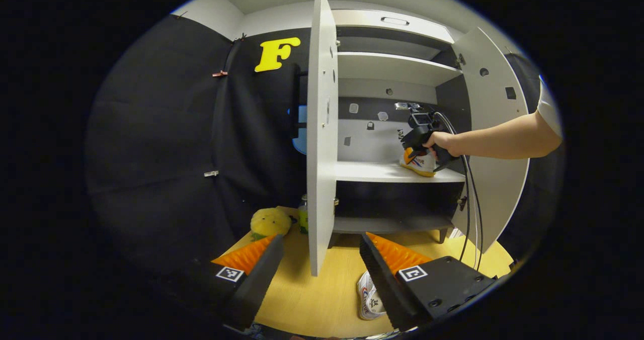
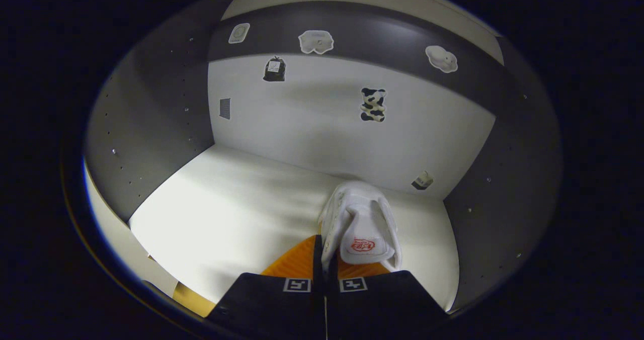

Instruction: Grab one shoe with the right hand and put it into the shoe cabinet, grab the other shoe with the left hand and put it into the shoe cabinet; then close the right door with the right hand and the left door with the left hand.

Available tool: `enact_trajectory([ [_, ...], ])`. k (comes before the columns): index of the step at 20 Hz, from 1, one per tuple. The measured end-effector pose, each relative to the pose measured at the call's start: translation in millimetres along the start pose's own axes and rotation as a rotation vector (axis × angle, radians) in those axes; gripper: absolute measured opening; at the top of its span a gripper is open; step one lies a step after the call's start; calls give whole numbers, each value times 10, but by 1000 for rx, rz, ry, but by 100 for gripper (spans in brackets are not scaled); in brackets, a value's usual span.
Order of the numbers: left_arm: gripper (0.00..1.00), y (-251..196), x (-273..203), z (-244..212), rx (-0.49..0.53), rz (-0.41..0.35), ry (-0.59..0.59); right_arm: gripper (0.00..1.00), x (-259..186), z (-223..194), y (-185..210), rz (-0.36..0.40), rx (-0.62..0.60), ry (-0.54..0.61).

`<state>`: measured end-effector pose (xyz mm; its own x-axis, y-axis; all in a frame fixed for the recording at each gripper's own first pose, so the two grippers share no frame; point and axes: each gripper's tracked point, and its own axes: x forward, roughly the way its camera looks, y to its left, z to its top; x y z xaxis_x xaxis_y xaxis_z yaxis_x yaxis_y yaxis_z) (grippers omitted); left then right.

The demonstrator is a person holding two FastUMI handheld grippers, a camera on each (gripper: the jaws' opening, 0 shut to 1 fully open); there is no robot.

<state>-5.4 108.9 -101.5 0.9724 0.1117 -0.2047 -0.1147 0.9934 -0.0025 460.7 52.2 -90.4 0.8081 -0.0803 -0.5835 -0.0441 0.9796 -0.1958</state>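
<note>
While pinched in the closed right hand-held gripper, white shoe, red-logoed tongue.

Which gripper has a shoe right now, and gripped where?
Right gripper pinches the white strapped shoe by its collar edge, over the cabinet's middle shelf. Left gripper is open, empty.

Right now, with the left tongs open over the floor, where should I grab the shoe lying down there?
Grip the shoe on the floor across its collar, coming straight down from above. It lies sole-down with the opening up beside the left tongs, so one finger could slip inside, probably.
</note>
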Motion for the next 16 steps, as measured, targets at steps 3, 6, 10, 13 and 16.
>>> enact_trajectory([
  [3,95,86,-72,13,-18,34,-6,18,-15,-18,-7,-22,-40,-2],
  [6,95,136,-101,68,-15,45,-24,42,-150,-30,147,36,16,7],
  [10,95,131,-101,41,8,31,-31,87,-491,27,267,76,29,-61],
  [13,95,78,-110,2,12,-12,-30,99,-899,99,347,92,20,-150],
  [16,95,62,-107,-99,19,-63,-16,99,-1359,103,414,98,36,-242],
])
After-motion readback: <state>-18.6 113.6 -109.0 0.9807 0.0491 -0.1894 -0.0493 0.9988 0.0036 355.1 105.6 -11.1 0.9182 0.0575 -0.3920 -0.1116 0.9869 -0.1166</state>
